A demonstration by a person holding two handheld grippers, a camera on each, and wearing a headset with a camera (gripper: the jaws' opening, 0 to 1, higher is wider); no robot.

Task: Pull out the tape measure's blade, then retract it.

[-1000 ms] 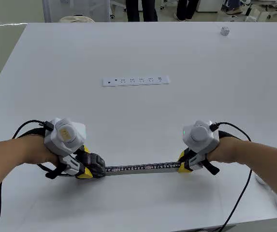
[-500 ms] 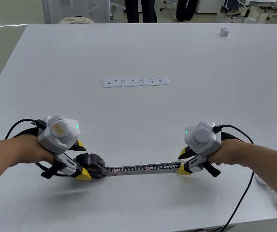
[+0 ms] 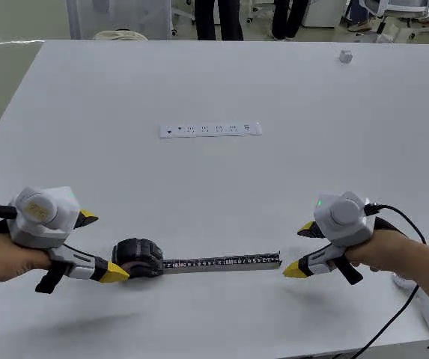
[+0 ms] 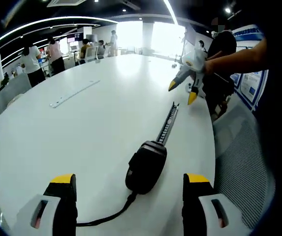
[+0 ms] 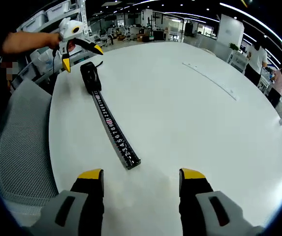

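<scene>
The black tape measure (image 3: 138, 258) lies on the white table (image 3: 221, 187) near its front edge, its blade (image 3: 221, 262) pulled out flat to the right. My left gripper (image 3: 102, 245) is open just left of the case and touches nothing. My right gripper (image 3: 298, 248) is open a little past the blade's end hook. In the left gripper view the case (image 4: 145, 166) sits between and ahead of my open left gripper (image 4: 127, 182), with the blade (image 4: 168, 124) running away. In the right gripper view the blade's end (image 5: 131, 161) lies just ahead of my open right gripper (image 5: 141, 176), with the case (image 5: 90, 76) far off.
A white power strip (image 3: 210, 129) lies mid-table. A small grey object (image 3: 345, 56) sits at the far right edge. A grey mesh chair (image 5: 20, 147) stands by the table's near edge. People stand beyond the far side.
Both grippers have let go, opened and drawn outward, the left off the case and the right off the blade's end. The tape lies loose with its blade still out.
</scene>
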